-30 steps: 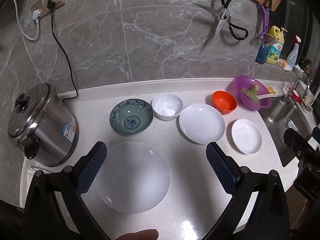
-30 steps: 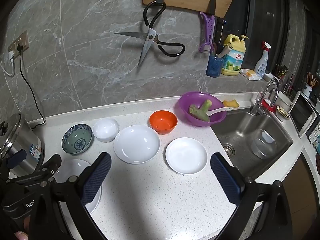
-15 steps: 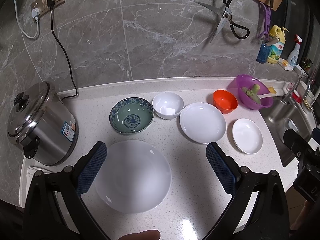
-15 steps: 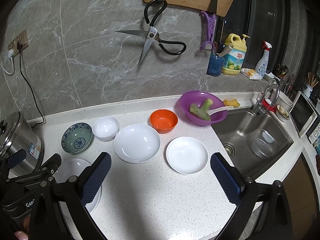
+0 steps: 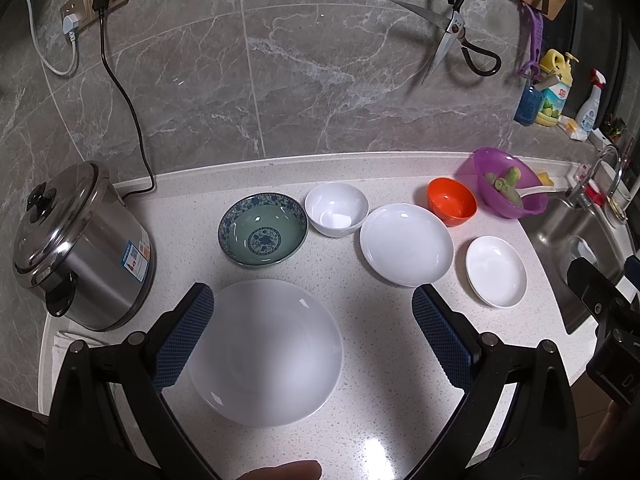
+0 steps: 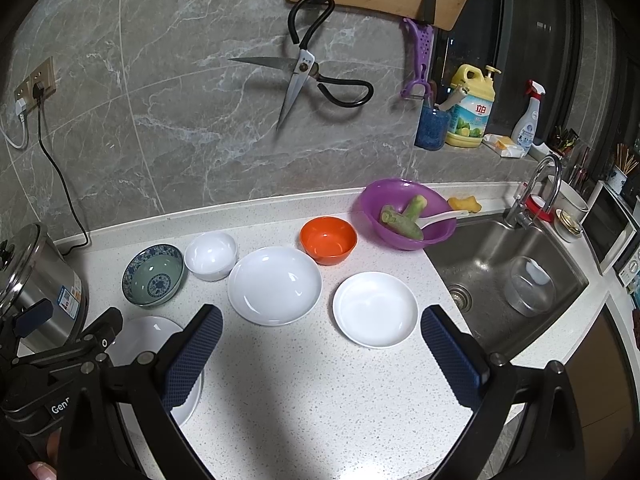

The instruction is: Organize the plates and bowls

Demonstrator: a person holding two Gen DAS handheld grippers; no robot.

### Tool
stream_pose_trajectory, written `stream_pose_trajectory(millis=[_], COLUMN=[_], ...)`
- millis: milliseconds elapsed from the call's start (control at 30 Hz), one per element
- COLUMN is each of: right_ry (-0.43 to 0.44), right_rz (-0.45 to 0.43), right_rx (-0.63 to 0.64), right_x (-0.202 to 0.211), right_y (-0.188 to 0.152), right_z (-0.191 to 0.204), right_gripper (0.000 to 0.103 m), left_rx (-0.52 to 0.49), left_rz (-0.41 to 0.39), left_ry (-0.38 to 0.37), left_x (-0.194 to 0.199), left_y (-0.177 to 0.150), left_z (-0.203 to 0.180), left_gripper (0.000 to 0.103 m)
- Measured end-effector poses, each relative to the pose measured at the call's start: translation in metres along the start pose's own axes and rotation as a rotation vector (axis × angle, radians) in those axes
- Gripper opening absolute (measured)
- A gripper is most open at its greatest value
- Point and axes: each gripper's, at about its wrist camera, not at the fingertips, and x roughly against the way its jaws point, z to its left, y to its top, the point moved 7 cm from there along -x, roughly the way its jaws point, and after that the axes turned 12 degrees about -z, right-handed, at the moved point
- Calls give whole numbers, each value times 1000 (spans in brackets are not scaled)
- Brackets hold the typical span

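Both the left tool (image 5: pixel 312 340) and right tool (image 6: pixel 320 354) stand spread apart, holding nothing; the large glossy white plate (image 5: pixel 266 360) lies flat on the speckled white table (image 5: pixel 384 412), probably rigid, slippery, breakable; grip its raised rim.

Large white plate (image 5: pixel 266 354) on the counter (image 5: pixel 384 380) between the wide-apart left gripper (image 5: pixel 312 340) jaws.

Three white plates (image 5: pixel 266 350) (image 5: pixel 406 244) (image 5: pixel 496 271) and blue-patterned (image 5: pixel 263 229), white (image 5: pixel 336 209), orange bowls (image 5: pixel 451 201) (all upright, empty) spread apart on countertop
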Motion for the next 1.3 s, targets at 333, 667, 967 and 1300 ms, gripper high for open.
stream_pose_trajectory(millis=[333,667,967,1300], right_ry=[-1,1,0,0], right_rz=[3,5,7,10], right_rx=[-1,0,0,0], right_x=[-1,-2,-3,-2], right_y=[-1,-1,-2,2], right_z=[0,0,0,1], right_gripper=[102,102,102,102], left_rx=[0,2,5,6], left_rz=[4,5,7,10], left_ry=[0,-1,0,1], left_x=[-2,-2,-3,-4], left_y=[-1,-2,-2,-4], left_z=[-1,-1,0,1], left_gripper=[101,101,101,101])
